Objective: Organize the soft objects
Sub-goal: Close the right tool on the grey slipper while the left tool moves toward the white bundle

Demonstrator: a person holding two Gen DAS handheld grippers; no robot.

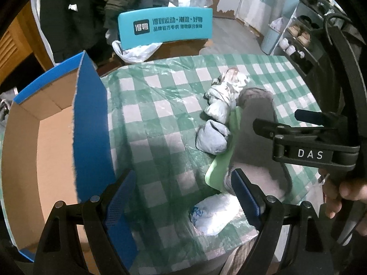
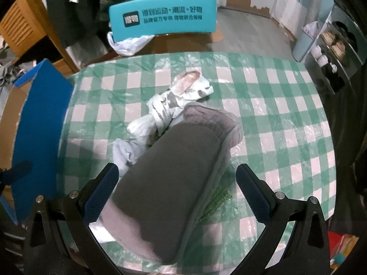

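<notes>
My left gripper point(image 1: 183, 197) is spread wide above the green-checked plastic tablecloth point(image 1: 160, 105), empty. My right gripper point(image 2: 176, 192) is also spread, straddling the grey padded slipper point(image 2: 183, 160) beside rolled pale socks point(image 1: 212, 137); open blue cardboard box point(image 1: 91, 123) at left.

Green checked tablecloth point(image 1: 160, 105), teal chair back point(image 1: 165, 28), shoe rack point(image 1: 298, 39)

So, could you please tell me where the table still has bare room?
Free: the checked cloth right of the grey slipper, and the strip between the blue box and the sock bundles. Crowded: the middle, around the patterned cloth.
</notes>
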